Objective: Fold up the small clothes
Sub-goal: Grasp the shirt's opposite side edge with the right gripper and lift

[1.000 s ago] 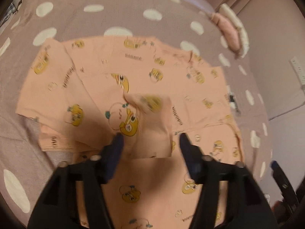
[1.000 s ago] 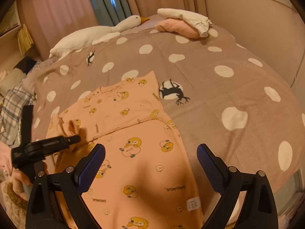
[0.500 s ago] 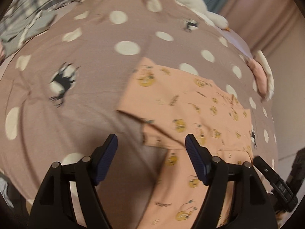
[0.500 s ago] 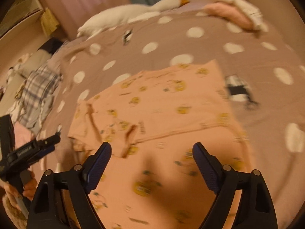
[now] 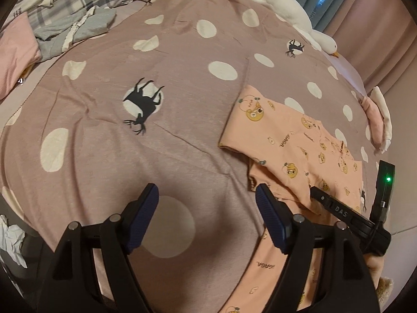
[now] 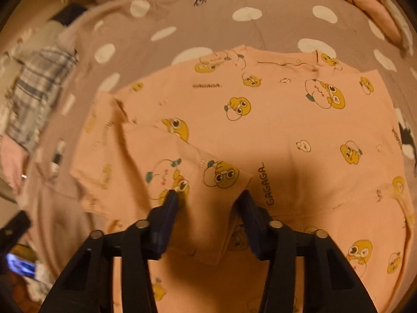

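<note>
Right tongs (image 6: 208, 198) have just been closing round the folded-in sleeve (image 6: 198, 180) of the peach top (image 6: 273, 130); the cuff sits between the pads, but the pads look beside the cloth rather than pinching it, so I'd call them part-closed and not yet gripping. Left tongs (image 5: 207, 203) have just been opening further and hang wide, nothing between them, over bare bedspread (image 5: 161, 65) just beside the top's edge; prob. parked clear so the right side has room. Top lies flat on the spotted bedspread, w/ a sleeve laid across the body, which reads as mid-fold: sides in first, then the length. Right wrist view gives the sleeve, cuff stitching and duck print close up, but blurs the room at left. Left wrist view misses the cuff entirely; instead it shows the top's far corner (image 5: 250, 109), the other tool (image 5: 346, 214) reaching in over the cloth w/ a green light on, plus spare clothes (image 5: 78, 23) at the head of the bed, a goose toy (image 5: 286, 13) and curtains behind.
</note>
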A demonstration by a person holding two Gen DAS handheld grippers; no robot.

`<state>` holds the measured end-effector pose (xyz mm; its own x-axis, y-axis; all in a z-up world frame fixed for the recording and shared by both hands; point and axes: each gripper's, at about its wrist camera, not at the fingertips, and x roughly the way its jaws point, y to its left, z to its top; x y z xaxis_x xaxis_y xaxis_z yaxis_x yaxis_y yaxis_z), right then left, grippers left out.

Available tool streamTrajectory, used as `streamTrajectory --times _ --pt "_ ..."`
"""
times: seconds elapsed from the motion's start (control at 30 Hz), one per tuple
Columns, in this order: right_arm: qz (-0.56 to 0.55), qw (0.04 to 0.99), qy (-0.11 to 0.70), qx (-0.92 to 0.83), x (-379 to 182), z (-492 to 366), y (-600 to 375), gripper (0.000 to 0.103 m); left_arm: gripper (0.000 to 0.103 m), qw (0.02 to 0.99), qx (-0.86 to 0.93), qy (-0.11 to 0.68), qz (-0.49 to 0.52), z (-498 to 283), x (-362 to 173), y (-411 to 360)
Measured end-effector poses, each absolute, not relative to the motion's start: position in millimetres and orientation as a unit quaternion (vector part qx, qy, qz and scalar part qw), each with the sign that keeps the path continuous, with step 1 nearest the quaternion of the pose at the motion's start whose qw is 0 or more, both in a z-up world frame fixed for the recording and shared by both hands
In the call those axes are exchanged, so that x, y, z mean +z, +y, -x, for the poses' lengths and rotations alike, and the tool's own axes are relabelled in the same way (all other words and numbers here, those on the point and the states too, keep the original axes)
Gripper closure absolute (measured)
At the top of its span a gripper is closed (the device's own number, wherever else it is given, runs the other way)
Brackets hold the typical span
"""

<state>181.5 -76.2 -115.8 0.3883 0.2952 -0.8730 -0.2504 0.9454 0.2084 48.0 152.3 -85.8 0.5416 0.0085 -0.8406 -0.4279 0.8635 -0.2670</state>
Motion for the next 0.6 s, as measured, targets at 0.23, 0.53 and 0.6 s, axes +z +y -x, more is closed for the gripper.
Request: streamTrajectory --times 0.23,0.53,0.6 --pt "-0.003 0.842 0.509 0.179 -94.3 -171.1 -77.8 0.095 0.026 0.849 0.132 0.459 0.224 -46.6 -86.2 155.0" --pt "0.0 0.874 0.436 0.214 -24.7 -170.1 -78.4 0.096 0.025 0.854 0.128 0.455 0.216 -48.5 -80.8 149.0" --pt "0.002 0.88 0.42 0.222 -9.5 -173.2 -76.5 0.096 0.025 0.855 0.126 0.455 0.217 -49.3 -80.2 148.5"
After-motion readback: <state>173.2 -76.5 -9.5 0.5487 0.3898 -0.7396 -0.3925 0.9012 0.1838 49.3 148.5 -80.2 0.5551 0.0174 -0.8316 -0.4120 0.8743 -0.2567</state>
